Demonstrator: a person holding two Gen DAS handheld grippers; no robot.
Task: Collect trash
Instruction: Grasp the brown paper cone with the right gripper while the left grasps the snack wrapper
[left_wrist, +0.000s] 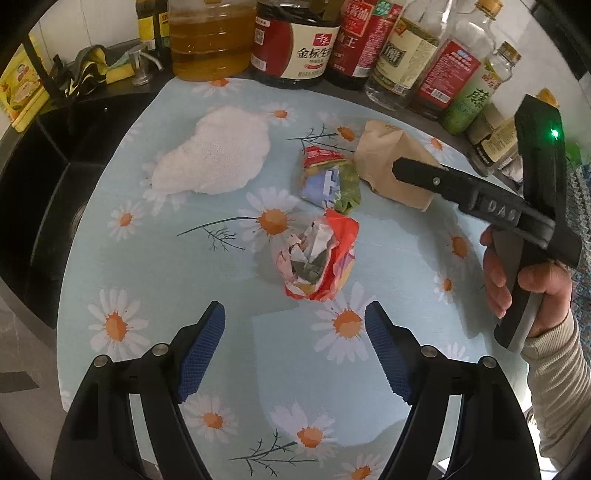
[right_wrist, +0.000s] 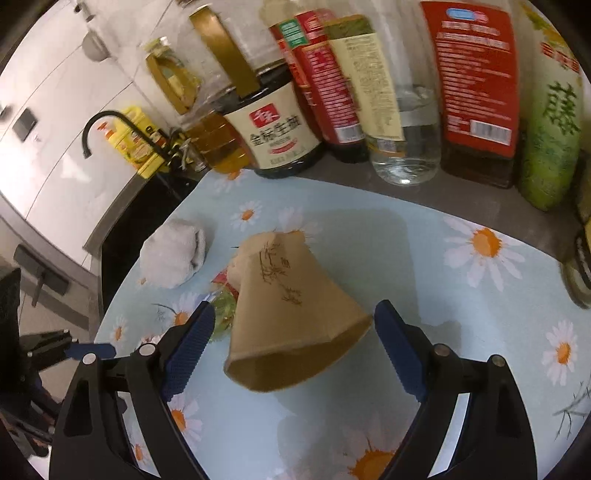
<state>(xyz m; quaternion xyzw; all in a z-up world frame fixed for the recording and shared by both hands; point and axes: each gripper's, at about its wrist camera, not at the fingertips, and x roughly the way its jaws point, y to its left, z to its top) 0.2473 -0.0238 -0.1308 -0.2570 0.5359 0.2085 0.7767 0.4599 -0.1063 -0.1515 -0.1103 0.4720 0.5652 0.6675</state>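
Brown paper cup (right_wrist: 295, 314) lies crushed on its side on the daisy cloth (right_wrist: 461, 314), between the spread fingers of our right gripper (right_wrist: 295, 343). We judge the grab is in hand: next we squeeze. Our left gripper (left_wrist: 294, 354), also open, hovers near a red crumpled wrapper (left_wrist: 317, 258).

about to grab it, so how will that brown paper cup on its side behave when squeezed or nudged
The brown paper cup looks thin-walled and empty, so probably light and easy to crush; its rim already looks slightly flattened. Lying on its side on the floral cloth, its taper suggests it would roll in an arc. The right hand-held gripper straddles it, open.
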